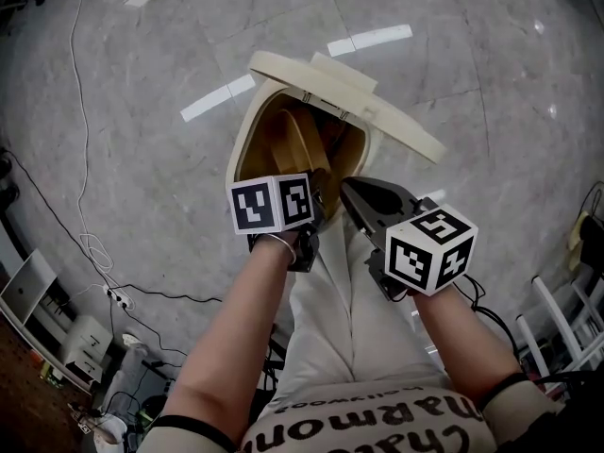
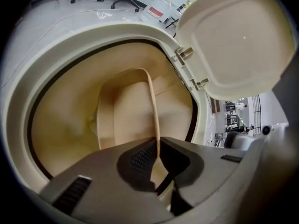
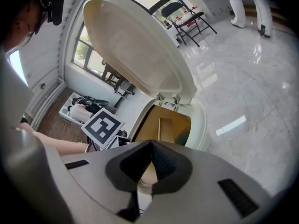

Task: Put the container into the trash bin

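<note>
The left gripper (image 2: 156,143) has its jaws nearly together, pinching the thin upright wall of the tan container (image 2: 131,111). The container hangs inside the mouth of the trash bin (image 2: 56,59), below the rim, and the gripper's tips sit at the opening. The lid (image 2: 233,41) stands tipped open at the far side on its hinge. The right gripper (image 3: 152,146) has its jaws closed with nothing between them. It hovers just beside the left one at the bin's near edge, pointing toward the opening. The bin stands on a grey marble floor (image 1: 142,83).
</note>
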`<state>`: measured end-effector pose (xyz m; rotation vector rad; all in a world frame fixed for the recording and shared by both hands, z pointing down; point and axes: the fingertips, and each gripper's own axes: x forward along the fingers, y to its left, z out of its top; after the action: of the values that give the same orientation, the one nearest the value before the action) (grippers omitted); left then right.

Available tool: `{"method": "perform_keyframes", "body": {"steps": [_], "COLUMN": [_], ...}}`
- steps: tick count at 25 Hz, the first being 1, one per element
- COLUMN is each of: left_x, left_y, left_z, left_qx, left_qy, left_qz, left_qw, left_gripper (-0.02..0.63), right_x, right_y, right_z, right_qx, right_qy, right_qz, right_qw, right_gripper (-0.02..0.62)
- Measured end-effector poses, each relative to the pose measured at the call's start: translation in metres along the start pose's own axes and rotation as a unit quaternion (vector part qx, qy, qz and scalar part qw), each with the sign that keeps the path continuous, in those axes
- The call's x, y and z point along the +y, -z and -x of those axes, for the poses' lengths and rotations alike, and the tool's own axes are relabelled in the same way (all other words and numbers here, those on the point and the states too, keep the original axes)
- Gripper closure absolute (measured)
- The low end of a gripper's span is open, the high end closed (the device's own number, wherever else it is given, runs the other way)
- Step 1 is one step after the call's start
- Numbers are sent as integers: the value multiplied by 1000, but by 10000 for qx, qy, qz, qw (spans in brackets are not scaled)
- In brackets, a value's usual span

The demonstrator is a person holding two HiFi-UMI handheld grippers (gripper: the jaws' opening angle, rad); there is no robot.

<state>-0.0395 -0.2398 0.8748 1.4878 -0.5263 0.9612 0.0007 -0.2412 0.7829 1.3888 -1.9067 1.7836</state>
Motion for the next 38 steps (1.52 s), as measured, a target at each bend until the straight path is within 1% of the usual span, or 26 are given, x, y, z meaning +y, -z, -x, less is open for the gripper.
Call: {"method": "perform_keyframes", "body": {"steps": [2, 5, 8, 10, 15, 19, 22, 25, 28, 32, 36, 37, 38], "left_x": [5, 12, 13, 13, 21, 21, 21, 23, 23, 17, 0, -7, -14], "left_y": [-2, -3, -5, -5, -6, -8, -10, -16, -21, -25, -31, -33, -36], "left_z": [-2, -6, -10, -12, -13, -13, -14, -13, -13, -7, 17, 27, 38], "left_qx": [24, 22, 7, 71, 92, 16, -51, -202, -354, -511, -776, -901, -1065], "left_qy": [-70, -224, -252, -284, -519, -450, -403, -422, -411, -314, -183, -114, -35], "left_qz": [27, 43, 86, 70, 54, 239, 302, 306, 305, 230, 77, 7, -89], "left_qw": [10000, 9997, 9996, 9995, 9986, 9987, 9987, 9984, 9981, 9979, 9968, 9959, 9943], "left_gripper": [569, 568, 568, 568, 561, 540, 531, 529, 468, 468, 466, 484, 550], "right_x": [-2, -6, -11, -13, -17, -17, -16, -15, -16, -13, 2, 8, 15], "right_y": [1, 3, 3, 3, 4, 3, 4, 6, 10, 12, 8, 6, 2], "right_z": [-1, 1, 3, 5, 7, 8, 6, 2, 0, -2, 1, 4, 7], "right_qx": [21, 8, -20, -25, -36, -53, -47, -10, 23, 44, 56, 38, 3], "right_qy": [30, 41, 59, 67, 95, 99, 85, 75, 64, 49, 47, 48, 43], "right_qz": [72, 28, -12, -27, -60, -90, -107, -102, -89, -82, -37, -8, 39], "right_qw": [10000, 10000, 10000, 10000, 9999, 9999, 9999, 9999, 9999, 9999, 10000, 10000, 10000], "right_gripper": [594, 594, 594, 594, 594, 594, 594, 594, 594, 594, 594, 594, 594]}}
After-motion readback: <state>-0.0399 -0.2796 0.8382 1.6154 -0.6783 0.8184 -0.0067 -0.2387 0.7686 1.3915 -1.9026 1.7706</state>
